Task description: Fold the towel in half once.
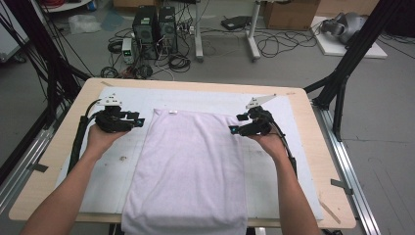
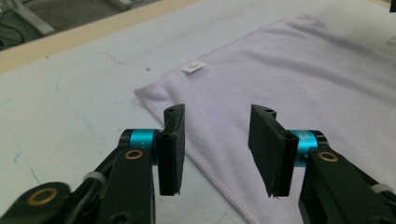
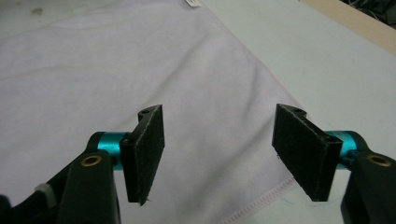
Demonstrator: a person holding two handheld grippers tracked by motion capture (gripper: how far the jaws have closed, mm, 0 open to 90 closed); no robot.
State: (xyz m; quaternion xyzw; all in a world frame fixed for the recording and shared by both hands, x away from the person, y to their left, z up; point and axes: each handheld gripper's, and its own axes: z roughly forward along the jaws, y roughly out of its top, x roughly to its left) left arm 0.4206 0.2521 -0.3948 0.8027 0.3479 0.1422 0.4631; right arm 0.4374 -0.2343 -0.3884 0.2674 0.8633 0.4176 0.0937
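A pale lilac folded towel (image 1: 188, 166) lies flat along the middle of the white mat, its near end hanging over the table's front edge. A small white label (image 1: 172, 112) sits at its far edge. My left gripper (image 1: 138, 121) hovers at the towel's far left corner, jaws apart with nothing between them. In the left gripper view the towel's hemmed edge (image 2: 210, 168) runs under the open gripper (image 2: 219, 149). My right gripper (image 1: 237, 123) is at the far right corner, also open. In the right gripper view that gripper (image 3: 219, 154) stands just above the towel (image 3: 116, 70) near its corner.
The white mat (image 1: 284, 117) covers most of the wooden table (image 1: 323, 186). Black frame legs stand at the far left and right of the table. Computer towers (image 1: 154, 27), cables and a cardboard box (image 1: 288, 12) are on the floor beyond.
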